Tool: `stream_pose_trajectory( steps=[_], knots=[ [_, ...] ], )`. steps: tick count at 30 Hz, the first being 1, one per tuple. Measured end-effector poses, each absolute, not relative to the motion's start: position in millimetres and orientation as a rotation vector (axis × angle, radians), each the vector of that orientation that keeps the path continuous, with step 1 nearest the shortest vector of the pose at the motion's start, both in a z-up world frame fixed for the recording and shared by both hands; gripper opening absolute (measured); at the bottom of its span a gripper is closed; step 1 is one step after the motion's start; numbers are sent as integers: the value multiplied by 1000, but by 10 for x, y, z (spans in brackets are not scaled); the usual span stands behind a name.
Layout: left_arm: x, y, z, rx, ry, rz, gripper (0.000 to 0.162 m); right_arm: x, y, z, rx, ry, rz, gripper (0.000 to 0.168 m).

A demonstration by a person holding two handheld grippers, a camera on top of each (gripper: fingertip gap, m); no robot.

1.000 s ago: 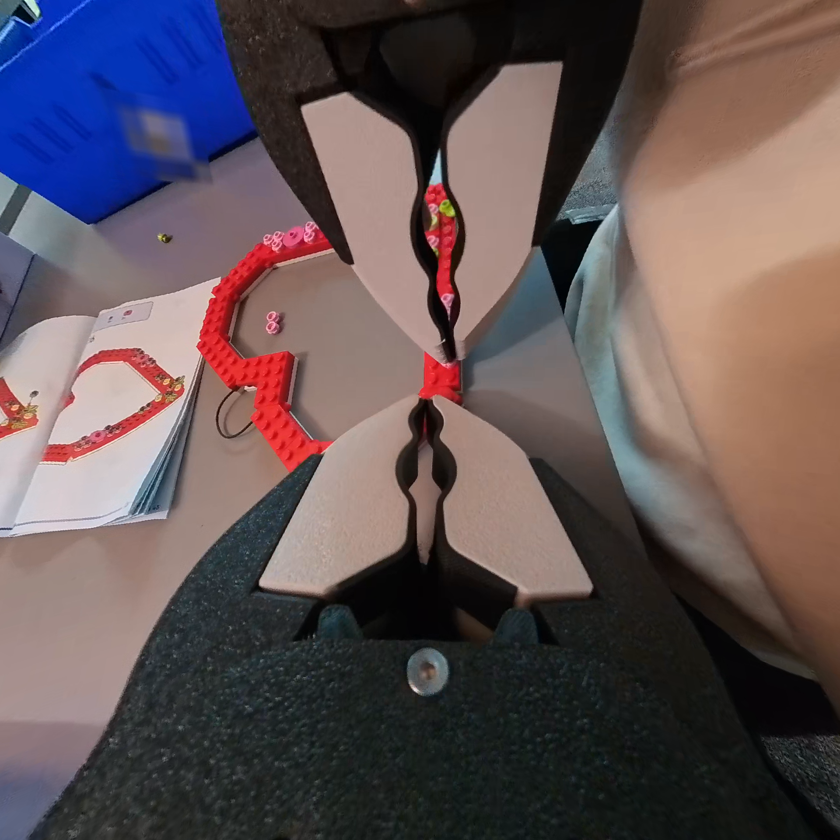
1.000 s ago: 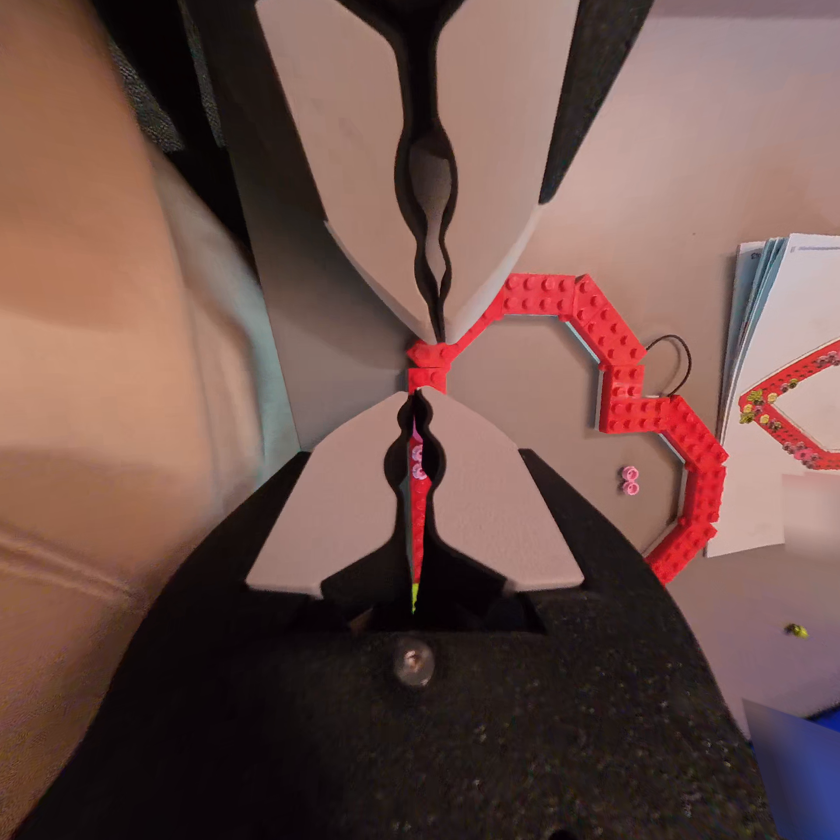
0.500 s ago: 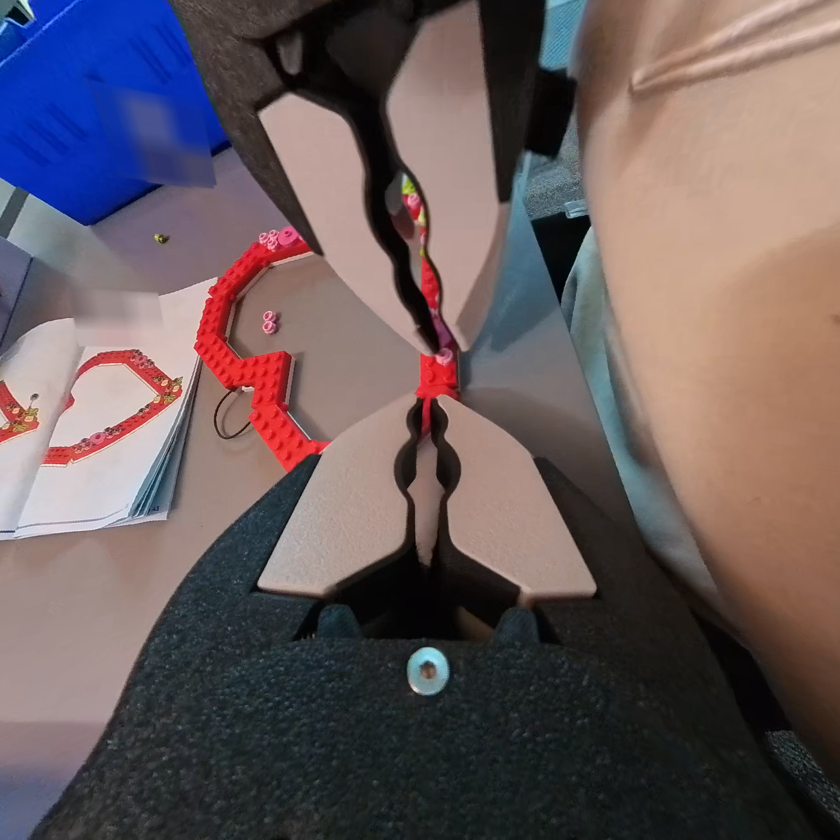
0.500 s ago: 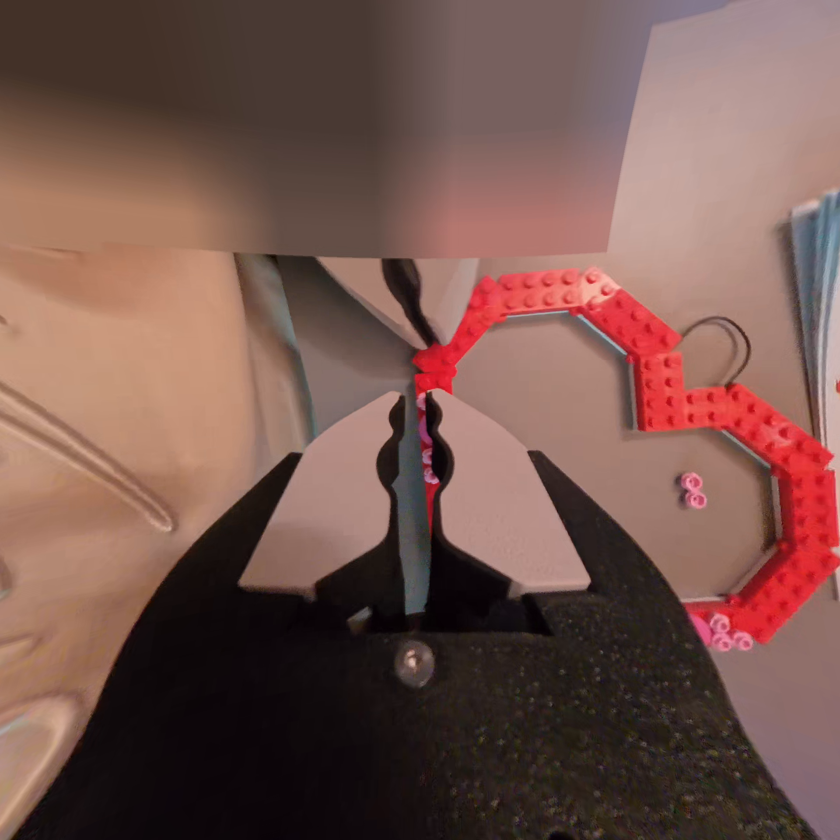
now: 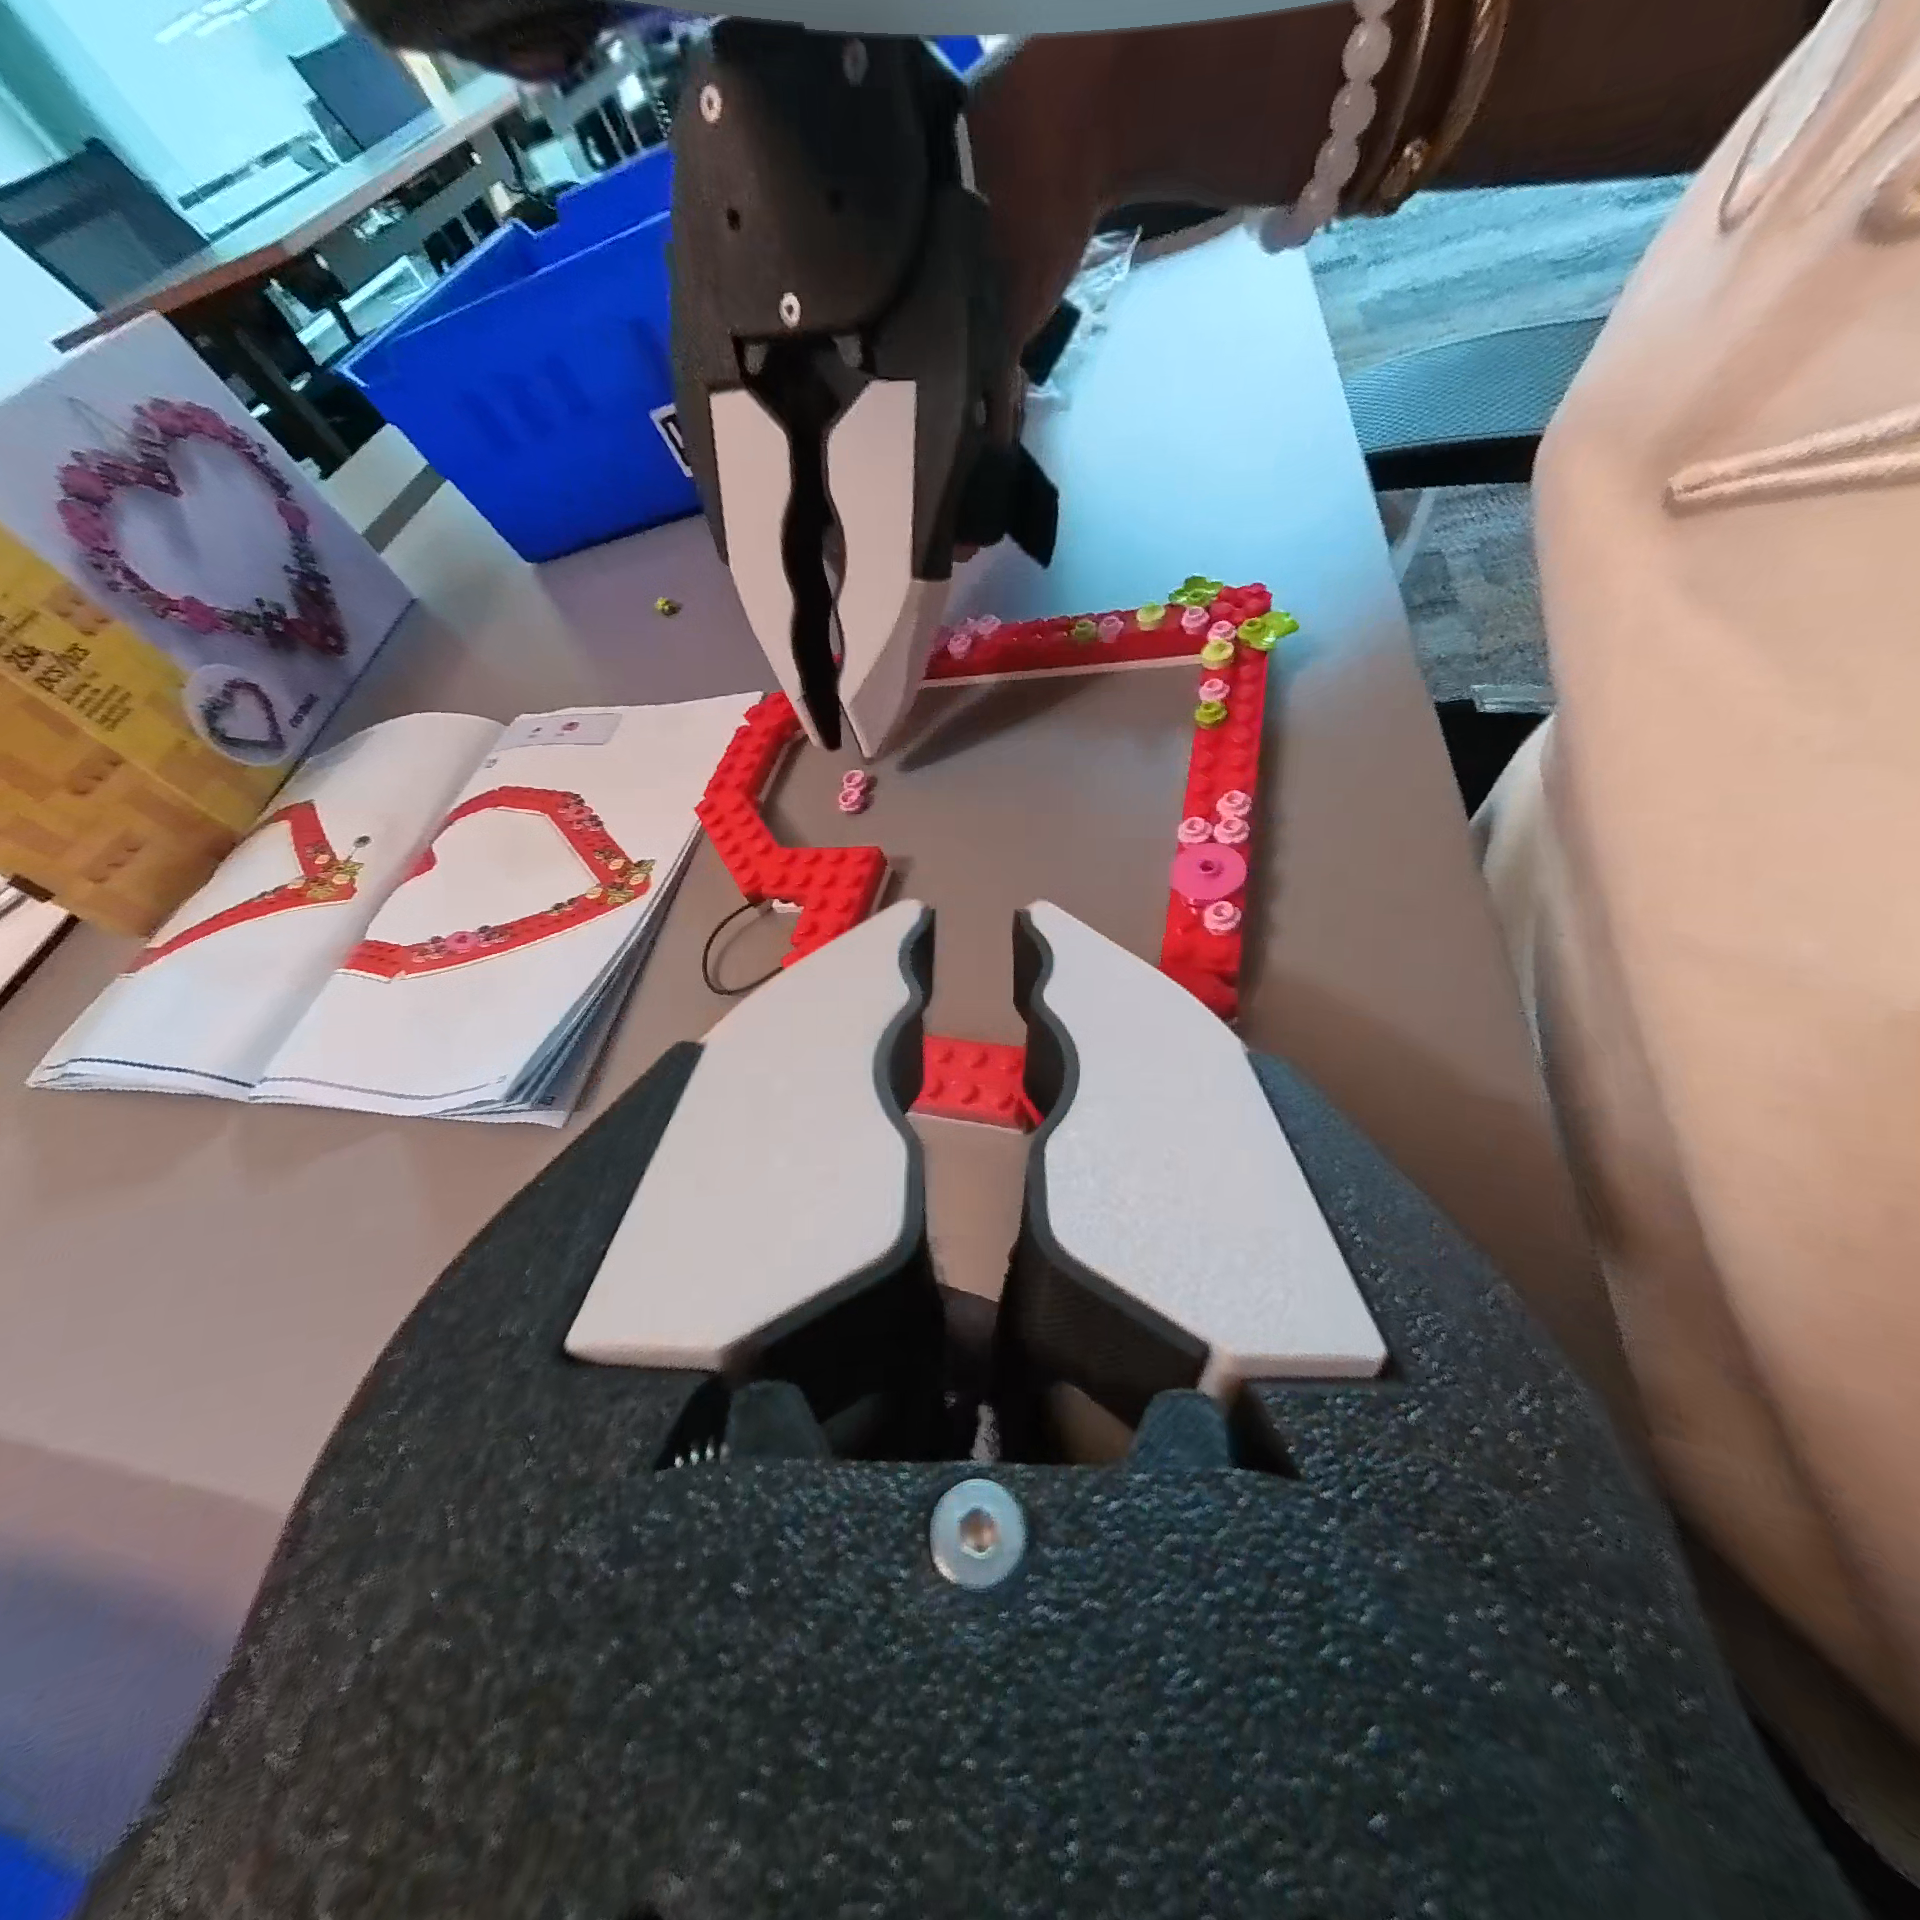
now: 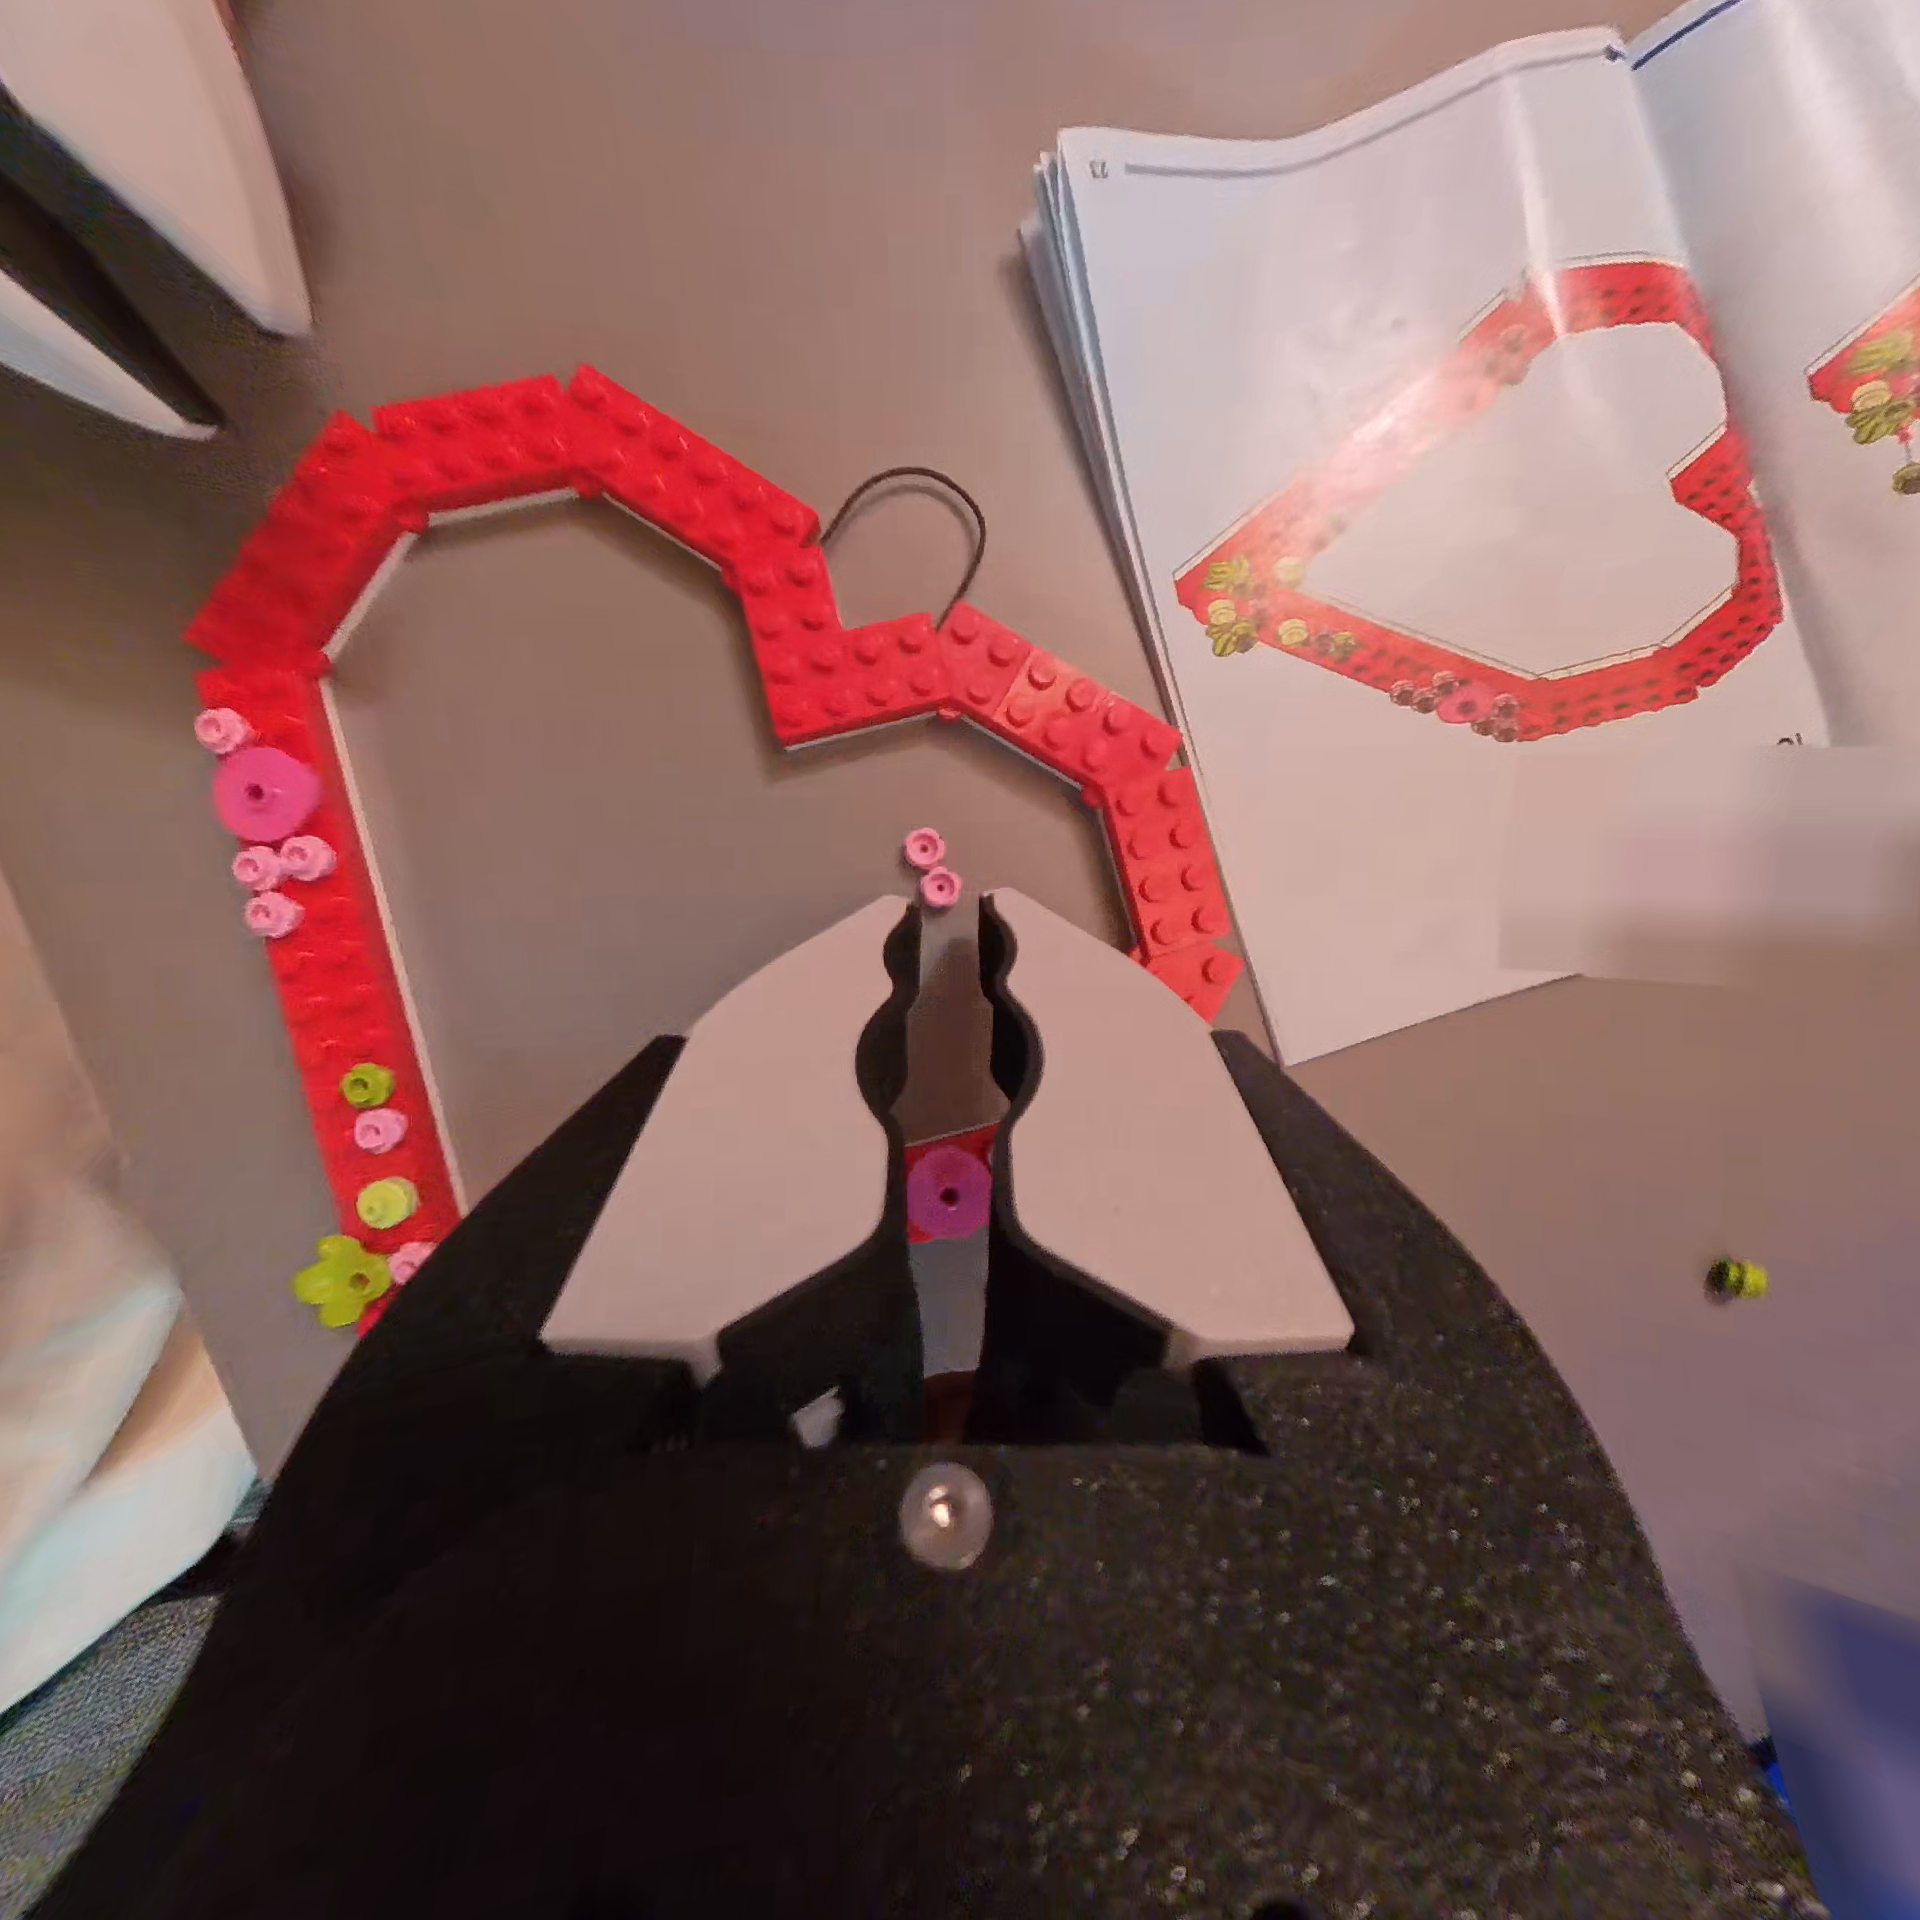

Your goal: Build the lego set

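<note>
Item: red brick heart frame (image 6: pixel 540 468), flat on the grey worktop (image 6: pixel 623 208), partly dressed with pink and lime flower studs down one side.

Left to right, as the right wrist view lays it out:

- Left tool (image 5: pixel 971 914): at the far left edge, well off from the loose pieces. Jaws parted by a moderate gap, nothing between them; a red section of the frame lies beneath.
- Decorated side of the frame: left of the right tool, running alongside it.
- Right tool (image 6: pixel 948 902): jaws a narrow slot apart, gripping nothing. Tips point down at the worktop inside the frame.
- Pair of loose pink flower studs (image 6: pixel 931 868): just ahead of the right tool's tips, lying in the open middle of the frame. The two sit one behind the other, their line roughly along the tool's own axis; the nearer one is almost at the slot.
- Black hanging loop (image 6: pixel 904 520): farther ahead, at the notch of the heart.
- Open instruction booklet (image 6: pixel 1403 312): right of the tool, beyond the frame.

Judgement: the right tool is much the nearer, and a short advance straight ahead would bring the nearer stud between its tips.
</note>
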State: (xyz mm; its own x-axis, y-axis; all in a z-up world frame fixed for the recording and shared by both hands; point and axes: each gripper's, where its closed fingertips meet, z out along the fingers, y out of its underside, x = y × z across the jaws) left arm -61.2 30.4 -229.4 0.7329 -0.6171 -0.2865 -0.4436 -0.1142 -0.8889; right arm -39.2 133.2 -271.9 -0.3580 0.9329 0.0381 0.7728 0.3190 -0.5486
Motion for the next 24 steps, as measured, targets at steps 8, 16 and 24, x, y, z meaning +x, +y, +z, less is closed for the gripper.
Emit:
stream_pose_trajectory(
  steps=[8, 16, 24],
  knots=[
    [-630, 361, -2284, -1738, 827, -138, 22, -429, 1271, -2801, -1490, -2271, 671, 0],
    [-618, 441, -2205, -1695, 795, -65, 24, -405, 1267, -2564, -1616, -2089, 902, 0],
    [-640, 466, -2236, -1700, 798, -32, 23, -453, 1223, -2781, -1607, -2192, 724, 11]
  ],
)
